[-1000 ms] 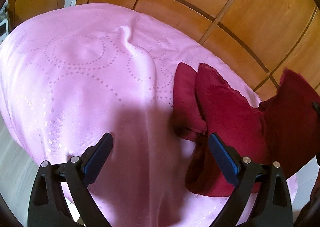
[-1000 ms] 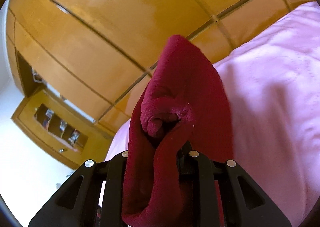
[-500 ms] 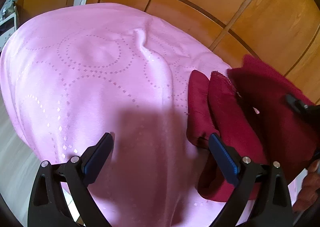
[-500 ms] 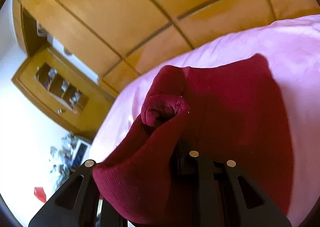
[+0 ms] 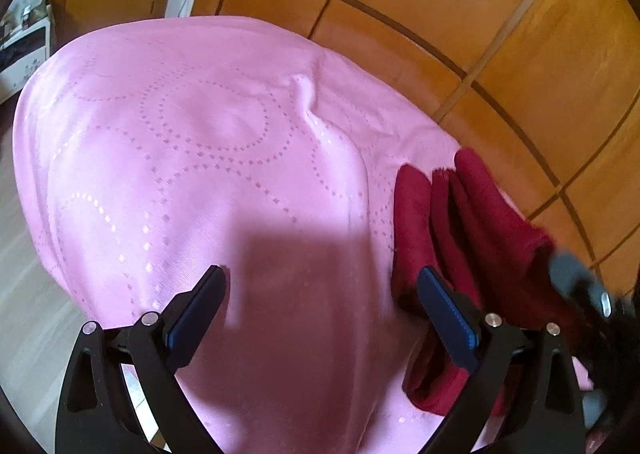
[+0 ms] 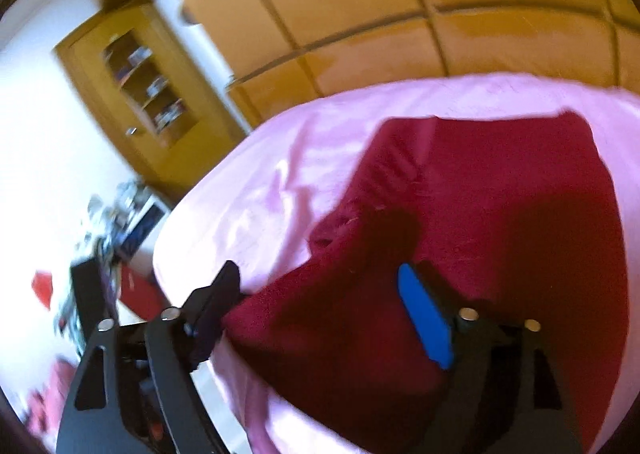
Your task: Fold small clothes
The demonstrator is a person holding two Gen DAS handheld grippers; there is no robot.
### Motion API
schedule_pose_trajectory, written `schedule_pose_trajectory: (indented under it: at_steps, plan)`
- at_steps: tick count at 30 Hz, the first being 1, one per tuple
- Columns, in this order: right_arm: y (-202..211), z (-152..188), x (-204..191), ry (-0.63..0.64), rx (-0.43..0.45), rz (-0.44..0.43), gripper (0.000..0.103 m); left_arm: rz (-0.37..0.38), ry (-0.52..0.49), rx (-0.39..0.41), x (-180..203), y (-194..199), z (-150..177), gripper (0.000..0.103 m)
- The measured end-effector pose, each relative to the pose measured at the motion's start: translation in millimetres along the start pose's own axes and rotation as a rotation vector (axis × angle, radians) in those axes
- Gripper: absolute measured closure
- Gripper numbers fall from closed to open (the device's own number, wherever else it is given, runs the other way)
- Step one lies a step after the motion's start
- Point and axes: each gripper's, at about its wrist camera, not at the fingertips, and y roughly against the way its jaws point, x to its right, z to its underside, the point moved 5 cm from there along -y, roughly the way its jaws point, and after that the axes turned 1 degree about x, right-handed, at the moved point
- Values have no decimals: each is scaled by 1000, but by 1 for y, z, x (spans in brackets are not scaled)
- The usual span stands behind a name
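A dark red garment (image 5: 472, 238) lies folded in layers at the right edge of a pink bedspread (image 5: 208, 157). In the right wrist view the garment (image 6: 500, 213) lies flat on the pink spread (image 6: 272, 173). My left gripper (image 5: 320, 306) is open and empty, low over the spread just left of the garment. My right gripper (image 6: 320, 306) is open right over the garment's near edge, holding nothing; it also shows blurred at the right edge of the left wrist view (image 5: 580, 286).
A wooden panelled wardrobe (image 5: 460, 13) stands close behind the bed. A wooden shelf cabinet (image 6: 136, 73) and cluttered items (image 6: 116, 213) stand to the left in the right wrist view. The bed's edge drops to a pale floor (image 5: 24, 294) at left.
My right gripper brought the held flap of the garment down over the rest, then opened and let it go. The garment now lies flat. My left gripper stayed open.
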Motion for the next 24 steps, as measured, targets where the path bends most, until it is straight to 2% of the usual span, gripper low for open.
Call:
schedule_pose_trajectory:
  at_steps: [2,6,9,11,12,15,19,21,22,23,24]
  plan:
    - [13,2,1,40,34,33,12,21,23,20,-2,4,-3,7]
    - [52,0,30,12,146,158,4,131,29,68,9,20,-12,7]
    - [82,-5,69,-69,205,311,4,241,-7,62,32,30,-12,7]
    - [99,-5,97,-153,233,384,4,324,-45,37,53,36,-7,7]
    - [106,-4,108,-196,245,399,4,338,-62,28,60,36,-4,6]
    - [112,2,141,-284,209,483,4,359,-116,-44,83,27,4,4]
    - [98,5,162,-325,140,543,4,344,-89,-134,102,2,6,5]
    - [90,4,170,-333,107,553,4,331,-98,-149,111,-6,5,21]
    - [86,7,171,-328,91,560,4,310,-115,-166,117,-13,3,49]
    - [79,4,171,-314,66,571,4,304,-135,-184,122,-18,3,66]
    - [75,1,170,-300,55,578,4,292,-156,-195,125,-20,2,71]
